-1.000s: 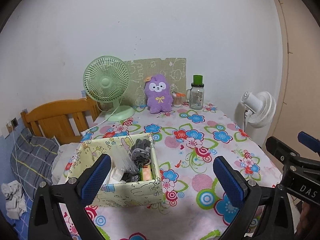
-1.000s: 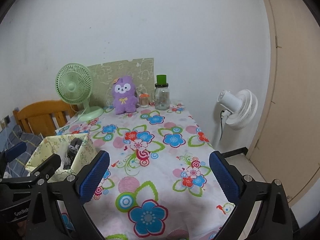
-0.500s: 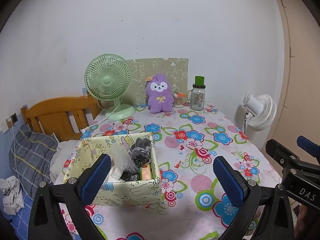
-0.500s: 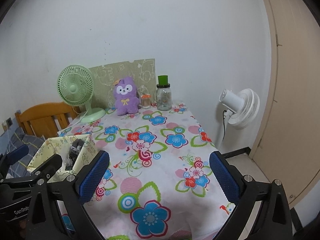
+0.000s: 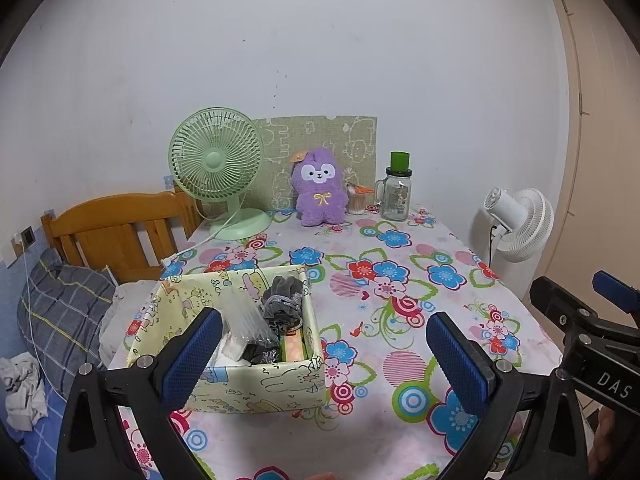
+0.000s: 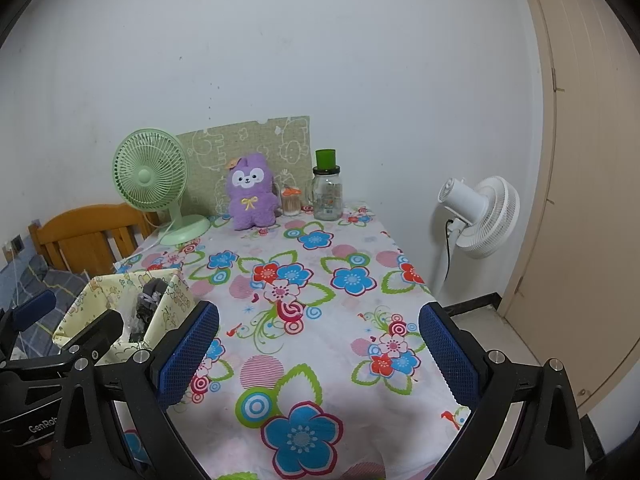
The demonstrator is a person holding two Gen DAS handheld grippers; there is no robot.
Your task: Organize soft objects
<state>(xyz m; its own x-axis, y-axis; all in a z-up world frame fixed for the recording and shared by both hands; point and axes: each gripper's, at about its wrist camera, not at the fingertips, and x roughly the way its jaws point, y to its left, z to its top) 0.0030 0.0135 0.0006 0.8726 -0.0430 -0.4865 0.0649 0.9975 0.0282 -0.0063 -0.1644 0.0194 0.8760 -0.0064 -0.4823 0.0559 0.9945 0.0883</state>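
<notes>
A purple plush toy (image 5: 319, 189) stands upright at the far edge of the flowered table (image 5: 400, 288), also in the right wrist view (image 6: 251, 192). A pale yellow fabric box (image 5: 276, 380) sits at the near left and holds a grey pouch (image 5: 282, 307), clear plastic and small items; it also shows in the right wrist view (image 6: 176, 292). My left gripper (image 5: 322, 354) is open and empty, above the table's near edge, just right of the box. My right gripper (image 6: 318, 352) is open and empty over the near table.
A green desk fan (image 5: 218, 168), a glass jar with a green lid (image 5: 397, 192) and a small toothpick jar (image 5: 357, 200) stand along the far edge. A white floor fan (image 5: 516, 220) is at the right. A wooden headboard (image 5: 116, 224) and bedding are at the left.
Both grippers have drawn back and up slightly, so the table looks a little farther off. Both stay open and empty. Nothing on the table has moved.
</notes>
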